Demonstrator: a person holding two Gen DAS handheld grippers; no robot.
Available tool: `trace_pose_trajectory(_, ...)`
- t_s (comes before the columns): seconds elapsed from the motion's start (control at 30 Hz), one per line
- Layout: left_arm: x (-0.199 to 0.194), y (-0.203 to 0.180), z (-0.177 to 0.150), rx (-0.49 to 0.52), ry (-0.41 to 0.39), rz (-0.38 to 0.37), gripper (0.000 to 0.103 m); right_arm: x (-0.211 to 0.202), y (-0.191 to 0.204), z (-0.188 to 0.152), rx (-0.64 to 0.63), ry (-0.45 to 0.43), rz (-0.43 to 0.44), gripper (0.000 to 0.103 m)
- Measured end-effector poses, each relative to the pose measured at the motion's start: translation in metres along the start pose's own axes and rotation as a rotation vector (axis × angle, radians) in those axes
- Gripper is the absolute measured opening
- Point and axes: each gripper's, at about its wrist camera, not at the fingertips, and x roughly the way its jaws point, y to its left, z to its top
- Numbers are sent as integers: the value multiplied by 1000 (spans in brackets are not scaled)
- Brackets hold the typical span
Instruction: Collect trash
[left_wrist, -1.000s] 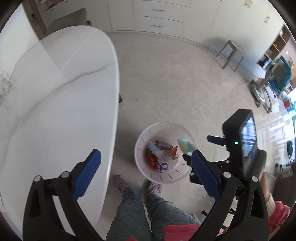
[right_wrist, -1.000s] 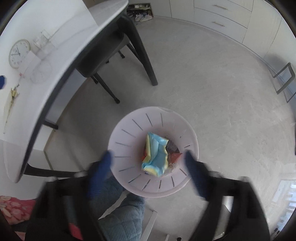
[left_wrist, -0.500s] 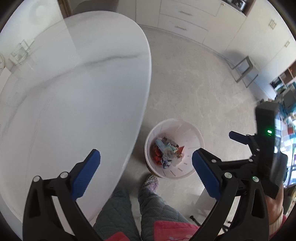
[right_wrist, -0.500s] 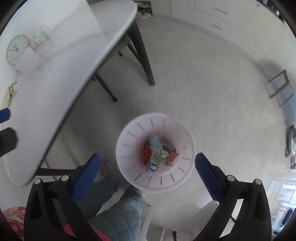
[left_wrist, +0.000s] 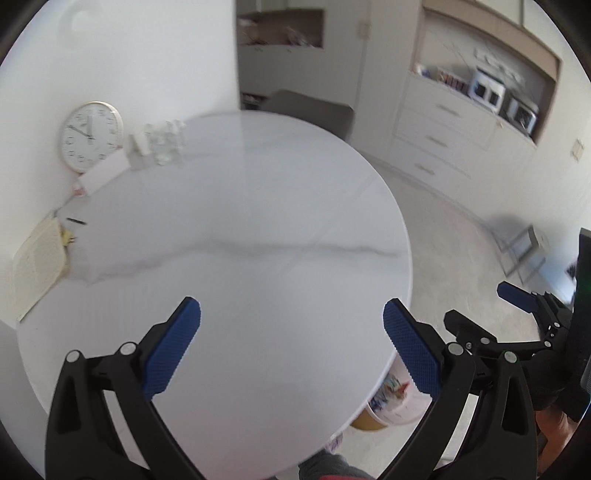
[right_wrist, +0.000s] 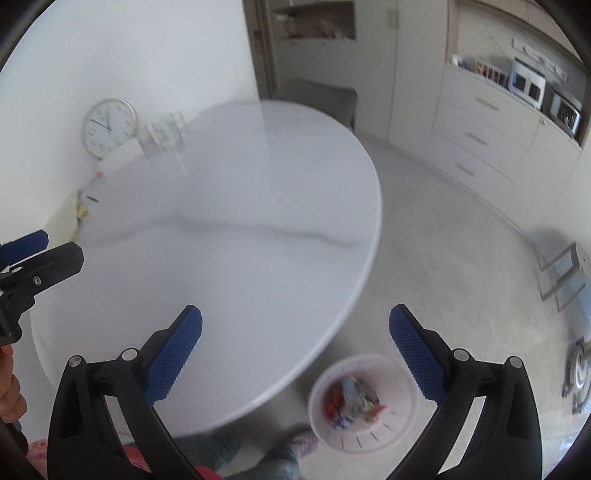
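Note:
A pale pink slotted waste bin (right_wrist: 364, 402) stands on the floor beside the white marble table (right_wrist: 236, 229), holding colourful wrappers (right_wrist: 351, 400). In the left wrist view only part of the bin (left_wrist: 391, 402) shows under the table edge. My right gripper (right_wrist: 295, 354) is open and empty, held above the table edge and the bin. My left gripper (left_wrist: 291, 343) is open and empty over the white table (left_wrist: 240, 229). The right gripper also shows at the right of the left wrist view (left_wrist: 491, 310).
A round clock (left_wrist: 90, 136), clear glass items (left_wrist: 162, 144), a notepad (left_wrist: 37, 266) and a pen (left_wrist: 75, 220) sit at the table's far left by the wall. White drawers (right_wrist: 487, 129) line the back wall. A metal stool (right_wrist: 561, 269) stands at right.
Both grippers have swung up from looking down into the bin to looking across the table top. The light blue packet that was falling a second ago lies in the bin.

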Motion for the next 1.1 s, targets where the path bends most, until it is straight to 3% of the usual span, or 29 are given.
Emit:
trace_pose_trajectory(0.17, -36, 71, 18, -60, -121, 70, 95, -15, 55, 37, -33, -91, 26, 101)
trace_pose_trajectory(0.4, -49, 126, 25, -14, -143, 135, 95, -34, 116, 59, -33, -219, 14, 101)
trace_pose_trajectory(0.77, -41, 176, 22, -16, -123, 72, 95, -26, 167, 53, -47, -209, -21, 101)
trace_pose_trajectory(1.1, -36, 187, 15, -21, -106, 43, 95, -23, 188, 48, -58, -189, -45, 101)
